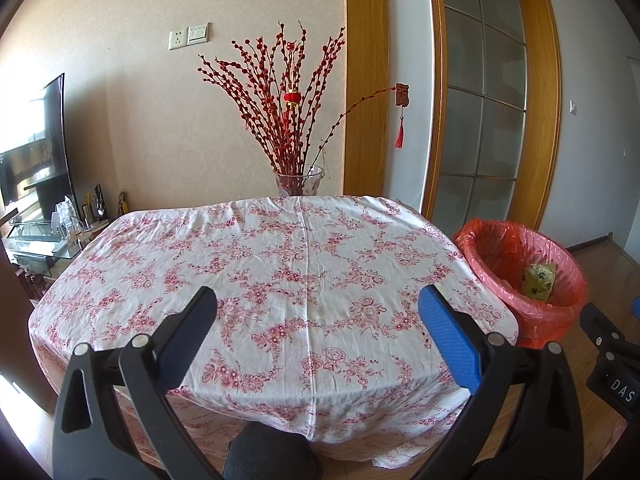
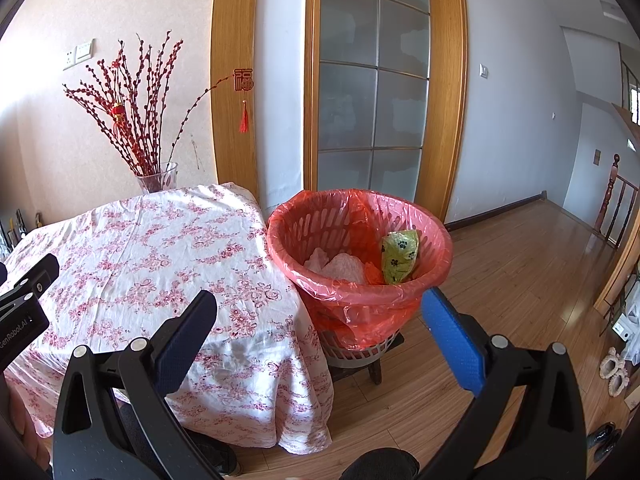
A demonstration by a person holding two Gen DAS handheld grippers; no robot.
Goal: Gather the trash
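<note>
"GenRobot.AI" on left gripper (image 2: 24, 312), "DAS" on right gripper (image 1: 612, 364)

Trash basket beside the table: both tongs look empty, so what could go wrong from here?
1. The trash basket sits raised on a small stool close to the table edge; a knock from the open right tongs might tip it.
2. The loose tablecloth could snag on the open left tongs and drag.
3. The glass vase of branches stands at the far edge.
</note>
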